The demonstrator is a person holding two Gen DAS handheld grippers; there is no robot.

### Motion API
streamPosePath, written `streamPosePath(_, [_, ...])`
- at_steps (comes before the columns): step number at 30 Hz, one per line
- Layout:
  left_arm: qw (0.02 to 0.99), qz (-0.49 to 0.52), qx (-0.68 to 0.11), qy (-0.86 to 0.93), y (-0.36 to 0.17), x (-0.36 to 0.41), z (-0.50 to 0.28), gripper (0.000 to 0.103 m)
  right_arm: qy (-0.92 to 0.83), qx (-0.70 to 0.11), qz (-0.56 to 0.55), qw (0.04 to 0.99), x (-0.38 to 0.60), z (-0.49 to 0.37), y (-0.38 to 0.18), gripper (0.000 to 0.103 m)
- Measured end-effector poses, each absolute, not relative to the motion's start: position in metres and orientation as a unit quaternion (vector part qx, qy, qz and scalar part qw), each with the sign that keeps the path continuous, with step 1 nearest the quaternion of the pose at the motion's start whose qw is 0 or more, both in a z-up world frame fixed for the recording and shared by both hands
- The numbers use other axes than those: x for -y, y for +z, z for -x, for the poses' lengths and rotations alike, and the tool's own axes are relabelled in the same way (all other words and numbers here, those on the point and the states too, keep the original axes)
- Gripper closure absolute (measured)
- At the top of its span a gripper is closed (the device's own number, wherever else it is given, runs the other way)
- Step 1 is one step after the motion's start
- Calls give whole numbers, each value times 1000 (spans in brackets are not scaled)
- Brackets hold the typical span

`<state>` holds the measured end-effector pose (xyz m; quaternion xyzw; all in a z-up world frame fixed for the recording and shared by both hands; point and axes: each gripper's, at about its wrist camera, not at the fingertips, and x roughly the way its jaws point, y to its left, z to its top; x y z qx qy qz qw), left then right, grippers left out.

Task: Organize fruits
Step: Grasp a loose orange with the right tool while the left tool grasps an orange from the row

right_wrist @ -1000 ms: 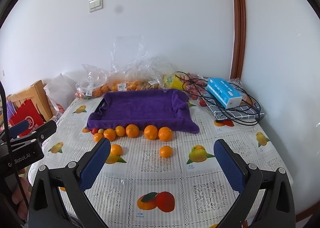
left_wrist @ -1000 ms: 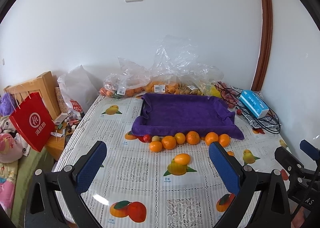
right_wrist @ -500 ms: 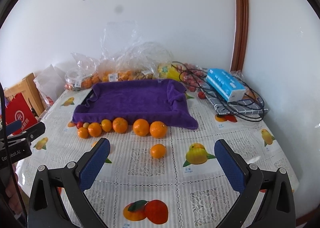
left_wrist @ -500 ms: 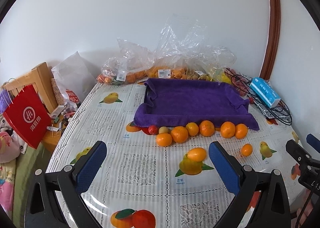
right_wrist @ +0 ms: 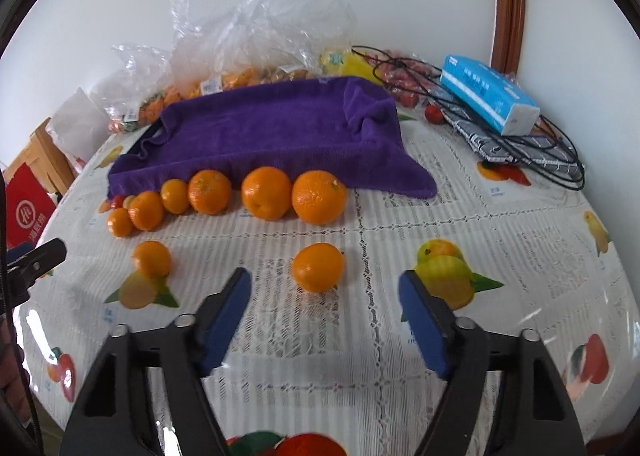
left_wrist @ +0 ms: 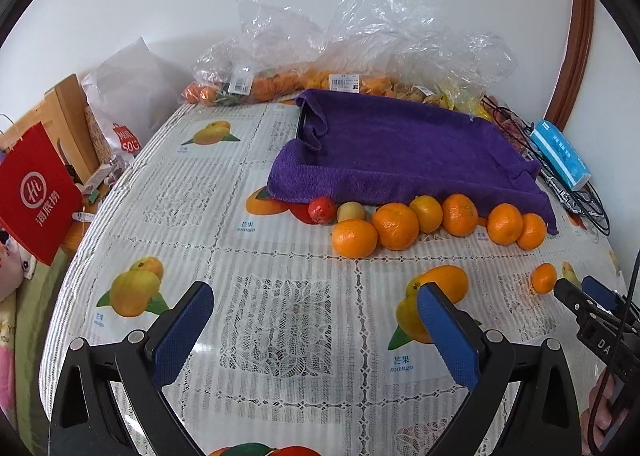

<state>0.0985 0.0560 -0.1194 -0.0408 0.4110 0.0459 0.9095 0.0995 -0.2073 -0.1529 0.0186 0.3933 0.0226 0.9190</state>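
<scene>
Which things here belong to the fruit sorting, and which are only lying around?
For the job:
- loose oranges in front of the tray
- row of oranges along the tray edge
- small red fruit
- purple towel-lined tray
- right tongs, open

Lying about:
- blue tissue pack
- black cable
- red paper bag
- plastic bags

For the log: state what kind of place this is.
Most likely a room in a home. A table under a fruit-print cloth stands against the wall, with shopping bags of fruit, a tissue box and a red paper bag beside it.
</scene>
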Motion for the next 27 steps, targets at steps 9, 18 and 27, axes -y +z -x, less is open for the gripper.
streamPosePath(9, [902, 55, -427, 41, -142, -66, -111, 1, 30, -407, -37, 912, 211, -122, -177, 43])
streamPosePath(18, [900, 63, -429, 33, -149, -67, -123, 2, 26, -408, -1, 913, 203, -132, -184, 68])
streamPosePath(27, [900, 91, -427, 5, -153, -66, -147, 15, 40, -406, -10, 913, 206, -131, -184, 68])
